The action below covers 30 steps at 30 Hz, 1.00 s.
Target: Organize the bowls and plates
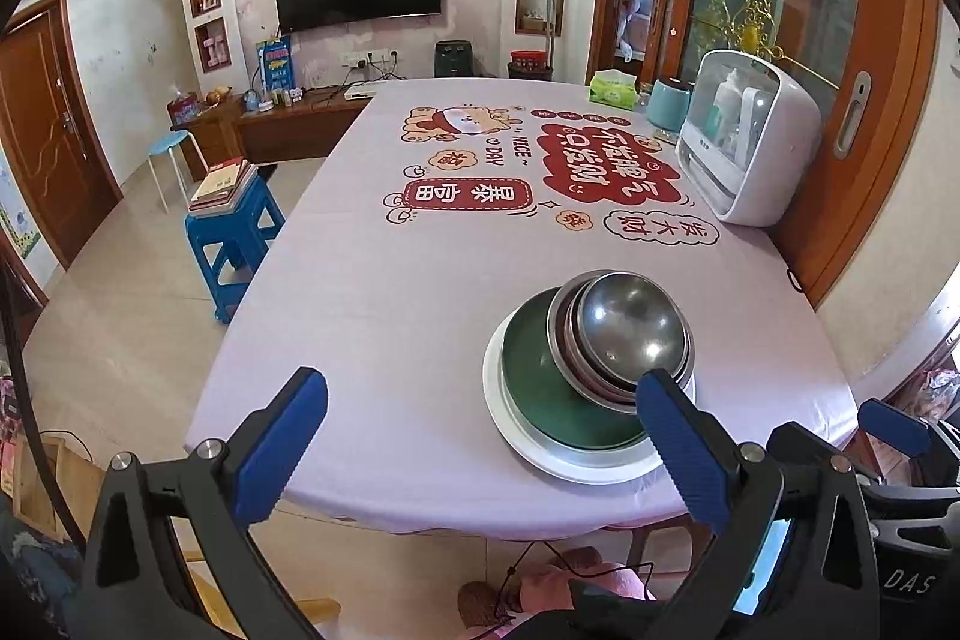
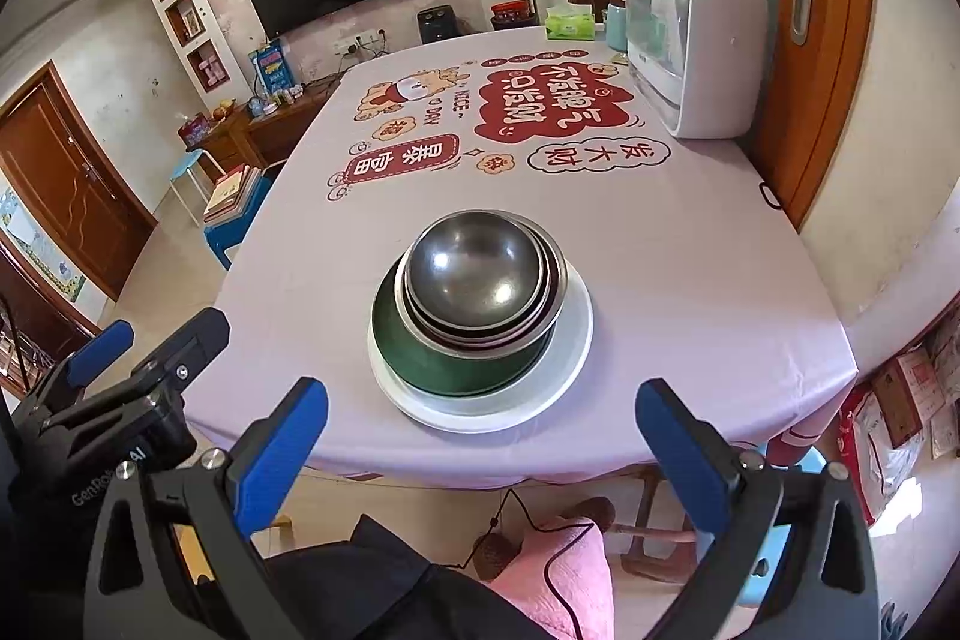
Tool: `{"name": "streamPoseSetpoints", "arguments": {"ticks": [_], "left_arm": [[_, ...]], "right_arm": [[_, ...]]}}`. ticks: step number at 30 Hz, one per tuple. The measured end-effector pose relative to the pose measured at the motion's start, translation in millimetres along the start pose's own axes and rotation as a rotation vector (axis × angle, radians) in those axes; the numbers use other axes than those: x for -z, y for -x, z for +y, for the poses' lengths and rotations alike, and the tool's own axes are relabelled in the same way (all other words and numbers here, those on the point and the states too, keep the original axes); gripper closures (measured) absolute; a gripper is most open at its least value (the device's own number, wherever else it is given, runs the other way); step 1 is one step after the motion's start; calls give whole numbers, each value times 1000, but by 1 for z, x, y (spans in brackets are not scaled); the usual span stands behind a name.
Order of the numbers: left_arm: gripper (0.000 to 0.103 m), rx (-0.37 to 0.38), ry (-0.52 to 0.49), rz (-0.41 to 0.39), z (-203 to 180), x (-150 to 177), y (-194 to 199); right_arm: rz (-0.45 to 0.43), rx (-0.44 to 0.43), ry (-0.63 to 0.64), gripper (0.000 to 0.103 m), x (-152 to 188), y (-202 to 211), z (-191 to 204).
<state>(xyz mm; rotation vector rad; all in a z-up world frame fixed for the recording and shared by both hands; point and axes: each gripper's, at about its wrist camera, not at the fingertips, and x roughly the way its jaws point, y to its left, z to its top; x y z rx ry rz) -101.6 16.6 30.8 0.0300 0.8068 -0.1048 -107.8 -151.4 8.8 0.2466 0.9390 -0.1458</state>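
The dish stack was set near the table's front edge, just ahead of both grippers, with a broad stretch of lilac printed cloth lying open beyond it and a white domed appliance standing far ahead at the right edge. The stack was built on a flat white plate; on it lay a dark green dish, and over that several nested steel bowls were seen, round, smooth and dully reflective. The right gripper was held short of the table edge, its blue ribbed fingers spread wide with nothing between them; the stack lay centred ahead of the gap. The left gripper was likewise spread wide and empty, the stack lying ahead toward its right finger, which overlapped the plate's rim in view; contact could not be judged.
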Motion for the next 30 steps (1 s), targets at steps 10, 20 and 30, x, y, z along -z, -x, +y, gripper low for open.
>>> {"name": "streamPoseSetpoints", "arguments": {"ticks": [10,20,30], "left_arm": [[1,2,-4,-6,1,-1,0],[1,-1,-9,-16,-5,-2,4],[1,-8,-7,-9,-4,3,5]], "right_arm": [[-26,-12,13,0,-1,4,4],[-31,-17,29,0,0,8,7],[-28,-24,39,0,3,9,10]]}}
